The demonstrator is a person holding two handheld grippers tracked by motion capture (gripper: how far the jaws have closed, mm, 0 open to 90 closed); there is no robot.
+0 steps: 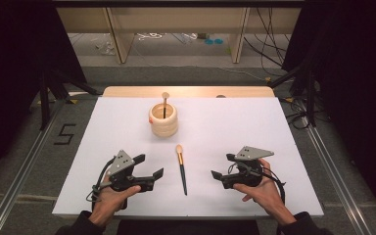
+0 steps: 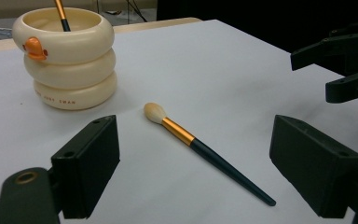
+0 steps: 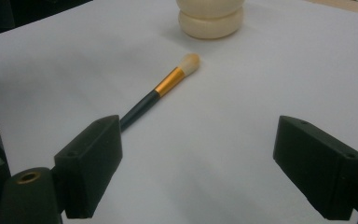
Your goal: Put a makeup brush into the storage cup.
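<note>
Table [image 1: 127,196]: lying under a white sheet (wood edge showing at the back)
Brush [image 1: 181,168]: lying flat mid-table
Holder [image 1: 164,120]: standing behind the brush

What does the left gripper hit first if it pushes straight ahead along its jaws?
Probably the makeup brush lying flat on the white table: it sits centred between the open left gripper jaws. The right gripper sits beyond, off to one side; depth unclear.

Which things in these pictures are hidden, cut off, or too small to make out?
- Brush in the holder: left gripper view, top edge cuts off its head; the cream holder hides its lower end.
- Holder lettering: left gripper view, too small to read fully.
- Loose brush: right gripper view, handle end behind the right tongs.
</note>
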